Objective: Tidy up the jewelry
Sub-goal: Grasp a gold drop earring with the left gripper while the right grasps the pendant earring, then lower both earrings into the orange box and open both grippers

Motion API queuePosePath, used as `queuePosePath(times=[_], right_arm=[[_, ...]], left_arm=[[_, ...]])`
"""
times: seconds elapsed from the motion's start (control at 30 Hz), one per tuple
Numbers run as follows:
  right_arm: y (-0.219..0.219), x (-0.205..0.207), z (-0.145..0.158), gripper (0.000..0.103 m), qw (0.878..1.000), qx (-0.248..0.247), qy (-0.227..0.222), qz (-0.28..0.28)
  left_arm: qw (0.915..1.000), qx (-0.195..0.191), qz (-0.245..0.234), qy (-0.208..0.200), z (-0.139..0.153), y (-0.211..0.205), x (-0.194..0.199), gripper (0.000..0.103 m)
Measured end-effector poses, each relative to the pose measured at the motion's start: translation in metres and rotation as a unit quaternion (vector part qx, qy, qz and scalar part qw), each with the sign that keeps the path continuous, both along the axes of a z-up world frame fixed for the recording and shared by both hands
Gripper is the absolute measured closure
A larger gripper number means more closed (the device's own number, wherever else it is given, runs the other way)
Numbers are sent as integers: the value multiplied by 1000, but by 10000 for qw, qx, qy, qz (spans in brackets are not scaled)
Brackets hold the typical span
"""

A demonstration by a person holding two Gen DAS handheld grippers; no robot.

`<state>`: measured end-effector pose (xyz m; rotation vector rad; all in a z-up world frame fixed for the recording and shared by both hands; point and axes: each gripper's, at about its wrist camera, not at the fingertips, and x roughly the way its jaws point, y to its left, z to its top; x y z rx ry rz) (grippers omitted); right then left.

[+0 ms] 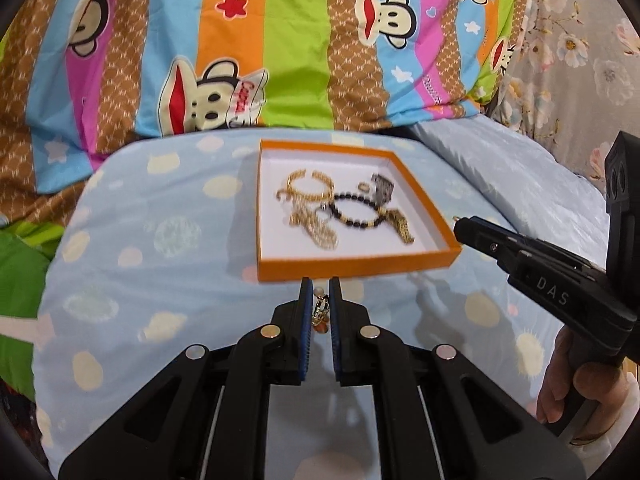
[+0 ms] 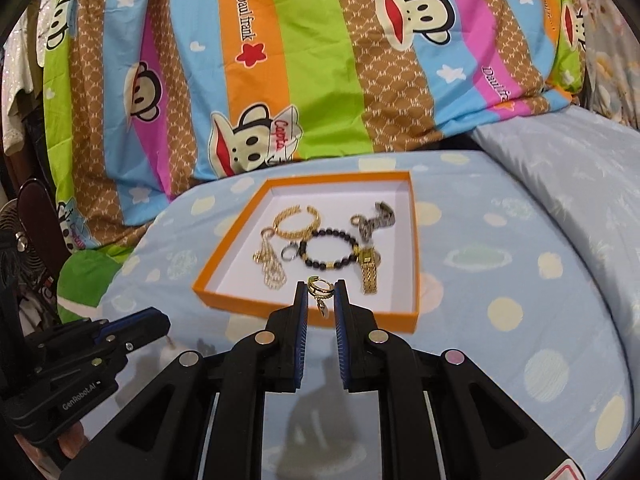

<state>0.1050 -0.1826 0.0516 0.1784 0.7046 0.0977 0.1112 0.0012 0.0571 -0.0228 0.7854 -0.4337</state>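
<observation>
Two hand-held grippers above a bed, each carrying a small piece of jewelry toward an orange tray (image 2: 304, 311). The left gripper (image 1: 320, 284) is closed on a gold earring with an orange bead (image 1: 321, 312), held just short of the tray's near wall. The right gripper (image 2: 320, 286) pinches a gold hoop earring with a dangling charm (image 2: 319, 286) over the tray's near edge. Already lying in the tray: a gold bangle (image 2: 295, 222), a black bead bracelet (image 2: 330, 251), a gold watch (image 2: 367, 270), a gold chain (image 2: 272, 268), a small silver ring (image 2: 290, 253) and a dark patterned clip (image 2: 376, 218). The tray rests on a soft blue spotted pillow (image 2: 500, 308), in front of a striped monkey-print blanket (image 2: 320, 60). Probable hazards: an earring released before it clears the wall would likely fall onto the pillow; a dangling charm could snag on the chain; pressing on the wall may tip the tray, since the pillow yields.
</observation>
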Motion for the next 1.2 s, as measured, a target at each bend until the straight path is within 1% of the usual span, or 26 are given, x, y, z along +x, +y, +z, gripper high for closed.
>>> queuePosePath(times=[0.13, 0.23, 0.4, 0.57, 0.83, 1.2], right_arm=[[1, 15, 7, 91, 9999, -121, -84, 48], [3, 30, 10, 91, 9997, -209, -140, 75], [-1, 54, 7, 91, 9996, -234, -132, 31], [-3, 67, -3, 91, 9999, -155, -50, -15], [-5, 76, -17, 91, 9999, -110, 53, -50], [-11, 81, -30, 91, 9998, -32, 132, -117]], left_arm=[[9996, 90, -18, -269, 15, -12, 18, 96], [9990, 196, 13, -414, 19, -23, 37, 96], [9988, 286, 89, -388, 11, -37, 71, 96], [9986, 372, 146, -354, 1, -46, 91, 96], [9985, 427, 178, -277, -12, -52, 105, 96], [9987, 292, 349, -214, -21, -41, 114, 96]])
